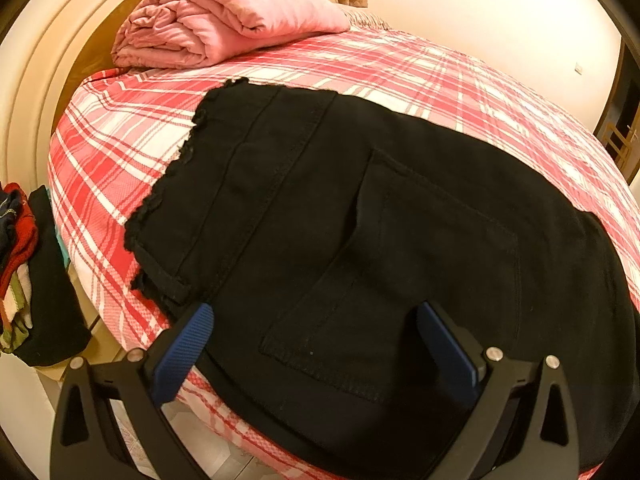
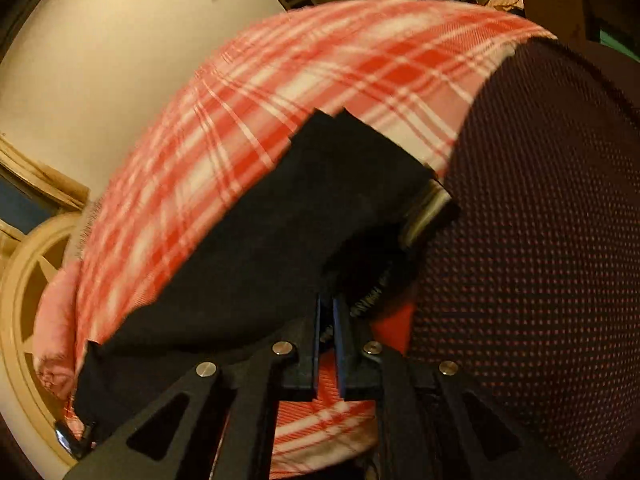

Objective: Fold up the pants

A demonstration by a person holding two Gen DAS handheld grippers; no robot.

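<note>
Black pants [image 1: 360,216] lie flat on the red and white plaid bed [image 1: 132,120], back pocket up, frayed hems toward the far left. My left gripper [image 1: 316,316] is open, its blue pads [image 1: 188,344] spread over the near edge of the pants, holding nothing. In the right wrist view the pants [image 2: 280,224] stretch away across the plaid cover [image 2: 248,104]. My right gripper [image 2: 328,312] is shut on the near edge of the black pants fabric.
A folded pink blanket [image 1: 224,20] sits at the head of the bed by the cream headboard [image 1: 36,80]. A pile of clothes [image 1: 24,272] lies left of the bed. A dark dotted mesh surface [image 2: 540,240] fills the right of the right wrist view.
</note>
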